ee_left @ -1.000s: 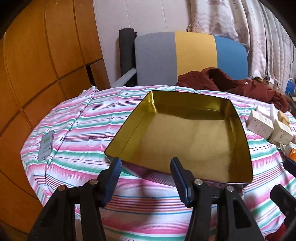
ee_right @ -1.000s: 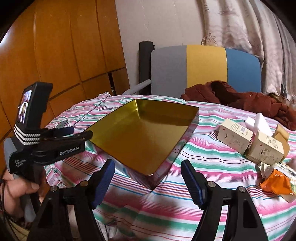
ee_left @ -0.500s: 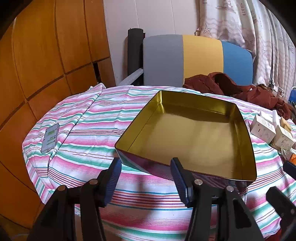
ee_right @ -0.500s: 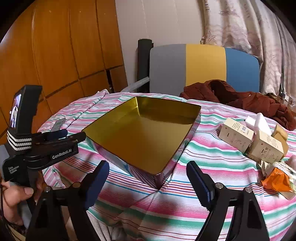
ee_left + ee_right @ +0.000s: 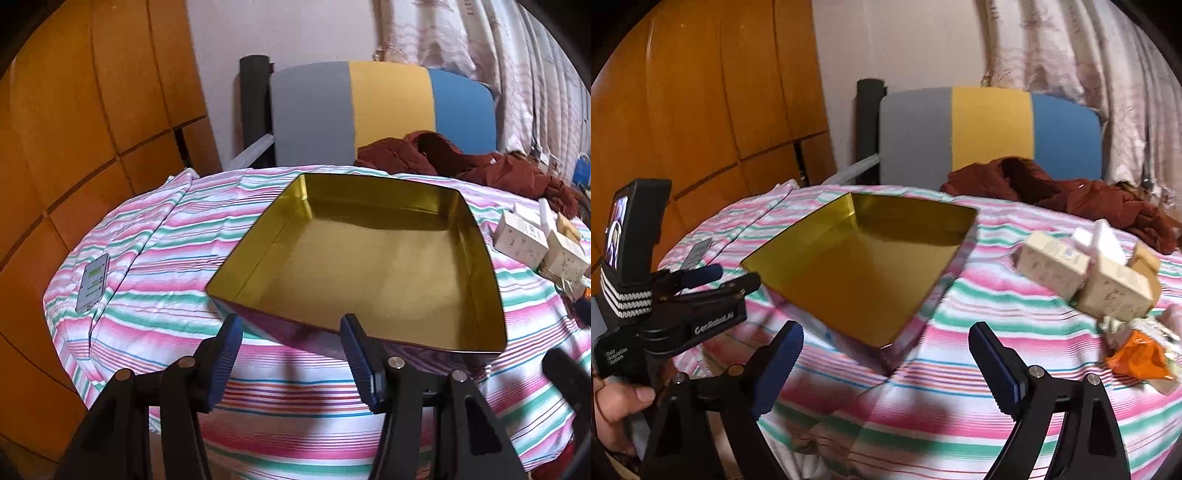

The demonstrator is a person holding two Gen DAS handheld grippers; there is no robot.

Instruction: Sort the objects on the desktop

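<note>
Both my left gripper (image 5: pixel 291 360) and right gripper (image 5: pixel 886 363) hang with fingers spread wide and holding nothing beside the gold tin (image 5: pixel 857 266), so reaching the crowded small boxes (image 5: pixel 1082 277) right of it, I risk scattering them.

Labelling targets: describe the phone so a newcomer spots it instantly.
Start at the gold tin in the middle of the striped tablecloth. Look left, toward the wooden wall: the phone lies flat near the cloth's edge, alone, the only thin slab with a lit screen.
</note>
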